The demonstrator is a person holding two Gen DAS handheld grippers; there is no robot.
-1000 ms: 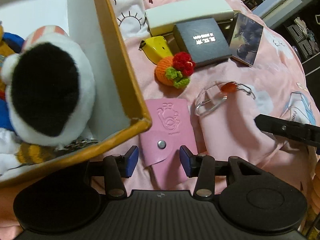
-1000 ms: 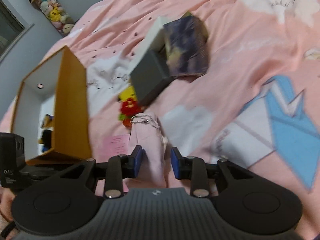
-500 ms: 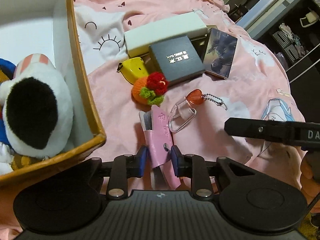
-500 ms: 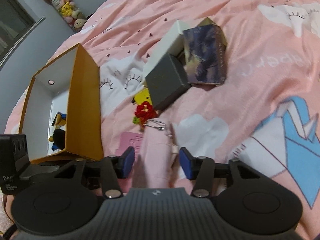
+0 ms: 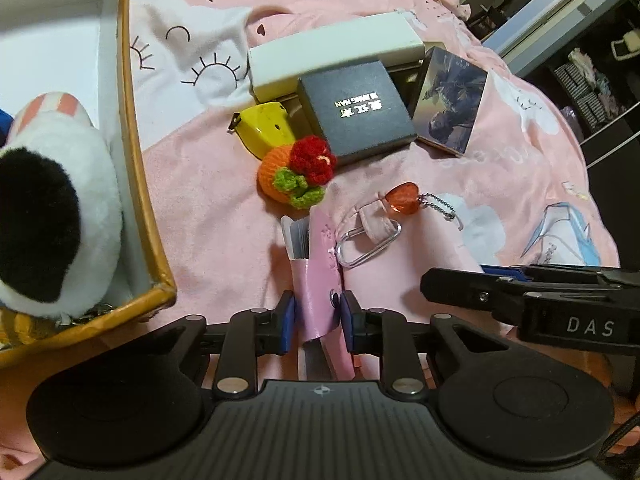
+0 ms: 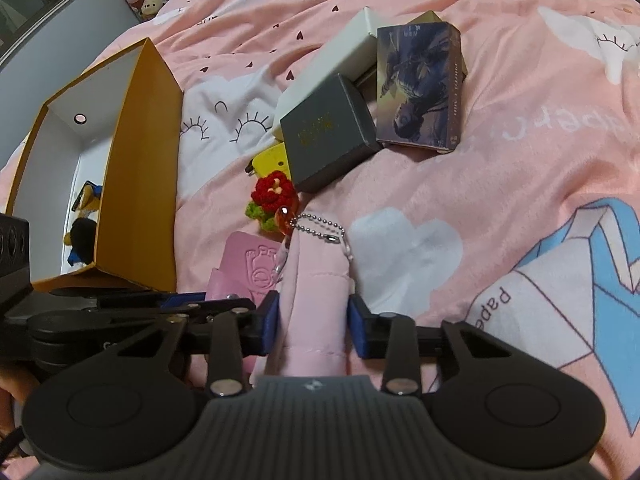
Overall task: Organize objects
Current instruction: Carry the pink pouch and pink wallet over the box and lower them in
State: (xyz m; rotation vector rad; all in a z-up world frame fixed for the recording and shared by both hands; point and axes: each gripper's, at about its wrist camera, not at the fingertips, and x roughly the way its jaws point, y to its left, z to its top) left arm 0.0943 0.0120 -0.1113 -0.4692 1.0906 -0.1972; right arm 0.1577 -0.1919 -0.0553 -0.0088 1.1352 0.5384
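Now the left gripper (image 5: 318, 316) has its fingers pinching a pink card wallet (image 5: 320, 280), lifted on edge off the bed (image 5: 208, 200), where a second ago it lay flat between spread fingers. The right gripper (image 6: 314, 320) pinches a pink fabric pouch (image 6: 316, 280) with a keychain. Next, the wallet likely goes to the orange box (image 5: 140, 184) at 10 o'clock.
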